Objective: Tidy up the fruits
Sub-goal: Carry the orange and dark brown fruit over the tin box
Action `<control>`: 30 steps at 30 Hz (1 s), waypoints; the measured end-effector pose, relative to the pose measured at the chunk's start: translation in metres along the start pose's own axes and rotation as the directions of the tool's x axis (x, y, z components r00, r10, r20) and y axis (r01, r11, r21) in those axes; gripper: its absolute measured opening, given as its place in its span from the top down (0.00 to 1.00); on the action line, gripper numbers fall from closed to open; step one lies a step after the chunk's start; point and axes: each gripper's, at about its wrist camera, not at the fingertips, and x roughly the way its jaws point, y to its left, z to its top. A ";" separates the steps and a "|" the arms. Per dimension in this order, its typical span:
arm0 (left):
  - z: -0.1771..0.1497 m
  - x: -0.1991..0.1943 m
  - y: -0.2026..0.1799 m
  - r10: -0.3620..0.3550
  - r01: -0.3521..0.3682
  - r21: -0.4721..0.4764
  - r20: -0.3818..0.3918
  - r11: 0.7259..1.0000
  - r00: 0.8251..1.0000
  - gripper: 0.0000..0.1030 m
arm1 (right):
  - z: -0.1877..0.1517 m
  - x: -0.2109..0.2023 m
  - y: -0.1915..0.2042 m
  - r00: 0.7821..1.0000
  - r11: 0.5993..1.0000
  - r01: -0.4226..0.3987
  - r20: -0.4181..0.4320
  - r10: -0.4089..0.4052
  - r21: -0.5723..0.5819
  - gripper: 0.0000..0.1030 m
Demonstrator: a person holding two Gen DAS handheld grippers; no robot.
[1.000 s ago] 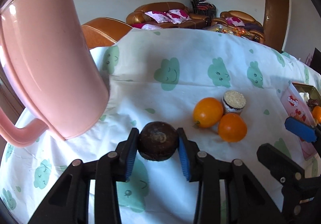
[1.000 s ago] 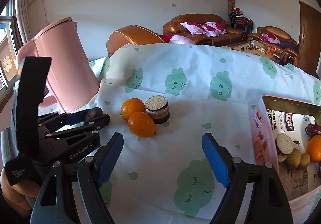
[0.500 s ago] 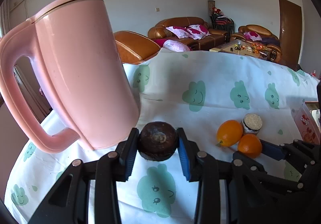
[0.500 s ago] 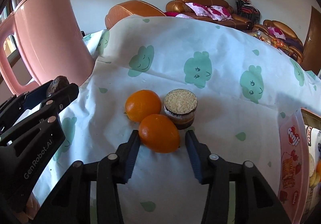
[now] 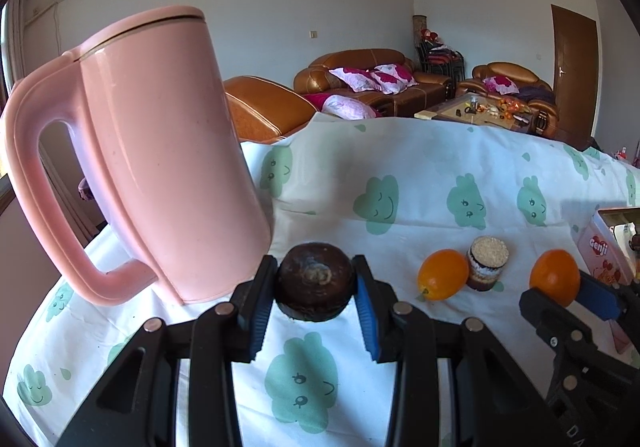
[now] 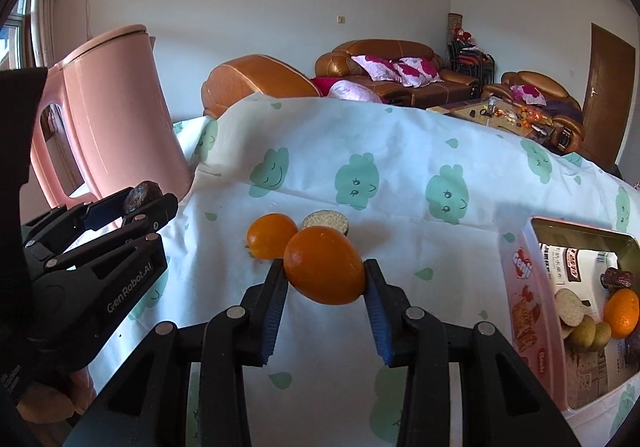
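Orange oval citrus fruit [image 6: 323, 271] clamped in right claw [image 6: 325, 289], seemingly clear of bench | dark brown round fruit [image 5: 315, 280] clamped in left claw [image 5: 315, 305]

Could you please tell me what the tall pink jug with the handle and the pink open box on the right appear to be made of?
The tall pink jug looks like smooth, glossy moulded plastic: soft window highlights run down its side, and a thin seam marks the lid. The pink open box is probably a printed tin: its inner wall shines golden like metal, though coated card cannot be ruled out.
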 end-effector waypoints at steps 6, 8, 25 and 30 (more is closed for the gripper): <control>-0.002 -0.006 -0.007 0.001 -0.001 0.007 0.022 1.000 1.000 0.62 | -0.005 -0.019 -0.009 0.997 0.999 0.046 0.067 -0.046 0.003 0.61; -0.002 -0.010 -0.007 0.004 -0.004 0.001 0.036 1.000 0.999 0.62 | -0.007 -0.023 -0.011 0.996 0.999 0.049 0.073 -0.050 0.002 0.61; -0.015 -0.037 -0.024 -0.031 0.033 -0.048 0.050 0.998 0.998 0.61 | -0.024 -0.048 -0.033 0.994 0.998 0.064 0.089 -0.064 0.003 0.61; -0.019 -0.046 -0.037 -0.038 0.040 -0.037 0.056 0.999 0.998 0.62 | -0.029 -0.057 -0.041 0.993 0.998 0.068 0.095 -0.068 0.003 0.61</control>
